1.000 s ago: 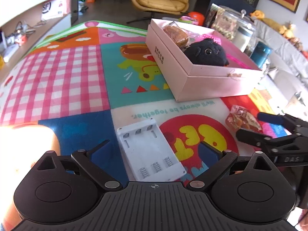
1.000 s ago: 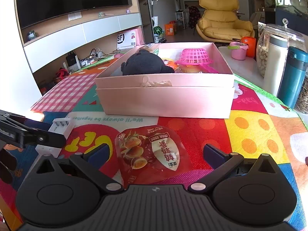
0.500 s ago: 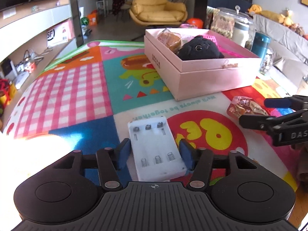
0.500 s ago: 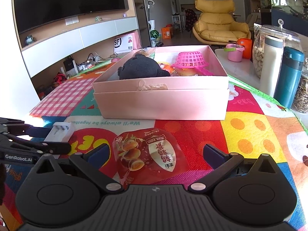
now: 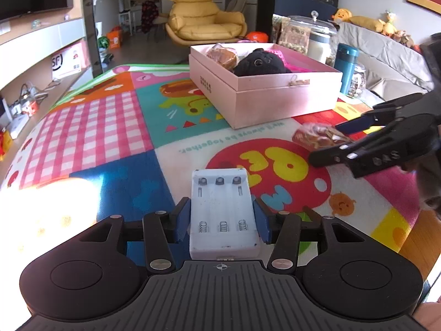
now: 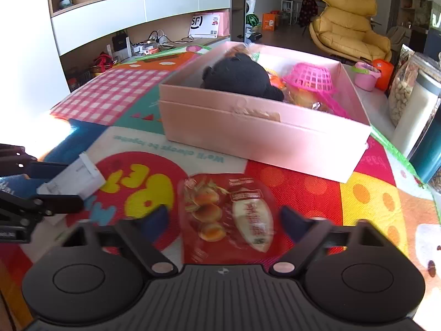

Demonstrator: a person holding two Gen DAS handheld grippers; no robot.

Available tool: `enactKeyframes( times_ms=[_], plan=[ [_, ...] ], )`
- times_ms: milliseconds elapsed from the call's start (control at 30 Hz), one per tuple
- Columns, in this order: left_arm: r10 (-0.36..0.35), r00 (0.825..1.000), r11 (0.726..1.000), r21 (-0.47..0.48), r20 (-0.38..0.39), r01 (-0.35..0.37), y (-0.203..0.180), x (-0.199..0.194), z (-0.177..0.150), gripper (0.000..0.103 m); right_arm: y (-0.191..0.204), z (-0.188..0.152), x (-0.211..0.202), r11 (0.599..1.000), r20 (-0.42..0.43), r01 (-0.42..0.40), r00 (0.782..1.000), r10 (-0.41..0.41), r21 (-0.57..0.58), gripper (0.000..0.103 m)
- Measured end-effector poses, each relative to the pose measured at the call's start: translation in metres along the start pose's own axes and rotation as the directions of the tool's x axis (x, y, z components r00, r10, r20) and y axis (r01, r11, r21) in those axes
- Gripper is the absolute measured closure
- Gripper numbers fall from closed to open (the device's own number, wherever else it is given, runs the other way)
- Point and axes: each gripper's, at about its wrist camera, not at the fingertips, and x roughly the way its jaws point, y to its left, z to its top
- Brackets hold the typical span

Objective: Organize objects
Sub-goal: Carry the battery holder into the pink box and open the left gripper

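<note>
A box [image 5: 264, 93] sits on a play mat [image 5: 110, 127]. Inside the box lie a plush toy [image 5: 259, 64], a basket [image 6: 310, 78] and a wrapped bun [image 5: 222, 55]. In front of the box lie a battery holder [image 5: 223, 215] and, to its right, a snack packet [image 6: 228, 215]. Jars [image 5: 308, 38] and a flask [image 5: 346, 66] stand behind the box.

White battery holder [image 5: 223, 211], red snack packet [image 6: 230, 215], pink box [image 5: 264, 93], multicoloured pink-checked mat [image 5: 91, 127].
</note>
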Motion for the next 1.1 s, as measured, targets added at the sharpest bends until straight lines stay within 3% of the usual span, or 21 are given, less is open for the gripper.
enactKeyframes(
  times_ms=[167,333,467,600,667,767,800,900,1100],
  plan=[
    [0.021,1.0,1.0,0.001,0.008,-0.021,-0.003,-0.001,-0.001,0.05,0.022,-0.01,-0.034,0.998,0.032,-0.026,0.999,0.028,-0.055,0.028],
    [-0.025,1.0,0.999,-0.031,0.016,0.026,-0.001,-0.013,0.014,0.05,0.02,-0.018,-0.073,0.997,0.097,-0.011,0.995,0.018,-0.07,0.028],
    [-0.06,0.993,0.996,-0.063,0.098,0.066,-0.001,-0.022,0.07,0.05,0.002,-0.017,-0.093,1.0,0.162,0.014,0.987,-0.011,-0.017,0.028],
    [-0.073,0.973,0.993,-0.078,0.22,0.092,-0.018,-0.007,0.146,0.05,-0.011,-0.015,-0.097,0.999,0.208,0.035,0.977,-0.04,0.029,0.028],
    [-0.08,0.962,0.973,-0.188,0.26,0.132,-0.021,0.017,0.177,0.05,-0.017,-0.015,-0.094,0.998,0.214,0.036,0.976,-0.046,0.05,0.028],
    [-0.137,0.958,0.885,-0.404,0.254,0.234,-0.017,0.065,0.201,0.05,-0.025,-0.014,-0.091,0.997,0.204,0.038,0.978,-0.052,0.071,0.028],
    [-0.148,0.961,0.874,-0.425,0.234,0.238,-0.019,0.078,0.203,0.05,-0.027,-0.014,-0.09,0.996,0.201,0.045,0.978,-0.059,0.074,0.028],
    [-0.145,0.966,0.874,-0.43,0.214,0.227,-0.021,0.088,0.188,0.051,-0.037,-0.019,-0.092,0.993,0.192,0.075,0.977,-0.09,0.087,0.028],
    [-0.139,0.952,0.882,-0.402,0.274,0.245,0.003,0.058,0.145,0.051,-0.059,-0.018,-0.083,0.985,0.146,0.075,0.984,-0.098,0.156,0.028]
  ],
)
